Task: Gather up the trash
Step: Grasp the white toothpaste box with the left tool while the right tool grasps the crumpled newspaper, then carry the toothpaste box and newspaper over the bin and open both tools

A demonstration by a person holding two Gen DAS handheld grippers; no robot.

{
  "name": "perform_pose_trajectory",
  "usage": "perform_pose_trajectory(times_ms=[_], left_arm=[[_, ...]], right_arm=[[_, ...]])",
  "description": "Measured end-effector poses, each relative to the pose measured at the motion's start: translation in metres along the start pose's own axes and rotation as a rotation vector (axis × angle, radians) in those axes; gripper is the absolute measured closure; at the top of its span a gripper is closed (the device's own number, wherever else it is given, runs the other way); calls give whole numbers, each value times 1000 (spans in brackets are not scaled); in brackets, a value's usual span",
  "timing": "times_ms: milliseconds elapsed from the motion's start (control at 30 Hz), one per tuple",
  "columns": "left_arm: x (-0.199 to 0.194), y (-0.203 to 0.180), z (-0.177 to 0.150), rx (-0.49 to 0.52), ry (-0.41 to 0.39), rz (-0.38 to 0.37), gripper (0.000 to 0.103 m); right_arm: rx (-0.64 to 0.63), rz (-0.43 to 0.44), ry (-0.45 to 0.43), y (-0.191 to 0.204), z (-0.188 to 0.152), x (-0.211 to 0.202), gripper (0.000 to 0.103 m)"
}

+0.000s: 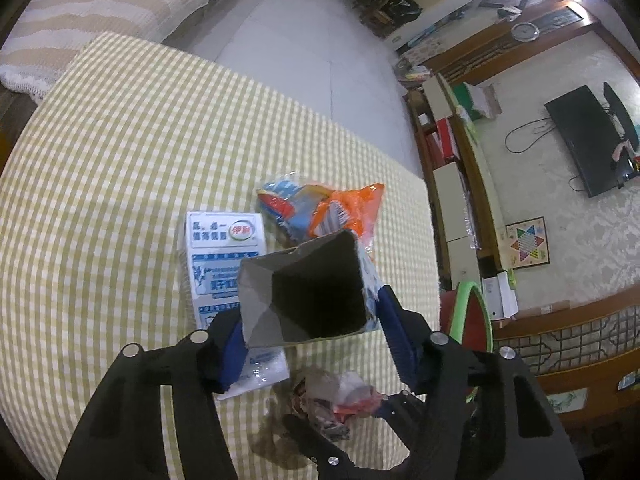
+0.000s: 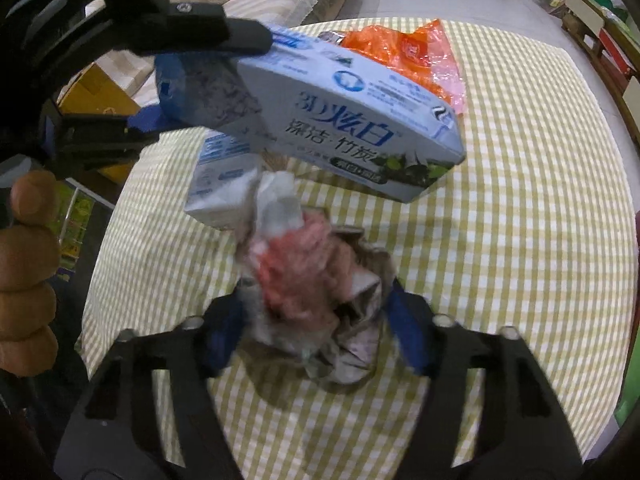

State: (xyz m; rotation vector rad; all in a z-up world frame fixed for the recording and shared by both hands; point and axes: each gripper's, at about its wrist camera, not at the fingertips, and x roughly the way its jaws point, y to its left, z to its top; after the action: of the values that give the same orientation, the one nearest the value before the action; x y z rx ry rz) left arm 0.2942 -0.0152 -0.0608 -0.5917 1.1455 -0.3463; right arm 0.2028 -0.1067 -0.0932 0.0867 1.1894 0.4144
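A table under a yellow-and-white checked cloth (image 1: 120, 152) fills both views, with grey floor tiles and a striped sofa beyond it. The left gripper (image 1: 310, 320) clamps an open-ended toothpaste box (image 1: 306, 292) between its blue pads, the box lifted clear of the cloth — its dark hollow mouth faces the left wrist camera. The right gripper (image 2: 316, 320) is closed on a crumpled wad of paper (image 2: 316, 280), white and pink-red, soft and creased, bulging out between its fingers.

Only the right wrist view shows the box's printed side (image 2: 344, 120): pale blue card with large characters, hanging above and just beyond the wad, with the left gripper (image 2: 224, 80) gripping its near end. The left wrist view shows what lies underneath: a flat white-and-blue milk carton (image 1: 224, 240) on the cloth, and just beside it a crinkled orange-and-blue plastic wrapper (image 1: 320, 212). In that view the wad (image 1: 340, 396) sits low, near the table's edge.
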Motion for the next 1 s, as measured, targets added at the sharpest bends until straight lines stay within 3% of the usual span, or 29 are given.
perform_pose_trajectory(times_ms=[167, 733, 1000], left_arm=[[-12, -9, 1, 38, -22, -7, 53], [-60, -69, -16, 194, -79, 10, 53], [-65, -103, -31, 253, -82, 19, 53]], right_arm=[[4, 0, -15, -5, -3, -14, 52], [90, -44, -179, -51, -29, -115, 52], [132, -73, -258, -73, -36, -155, 53]])
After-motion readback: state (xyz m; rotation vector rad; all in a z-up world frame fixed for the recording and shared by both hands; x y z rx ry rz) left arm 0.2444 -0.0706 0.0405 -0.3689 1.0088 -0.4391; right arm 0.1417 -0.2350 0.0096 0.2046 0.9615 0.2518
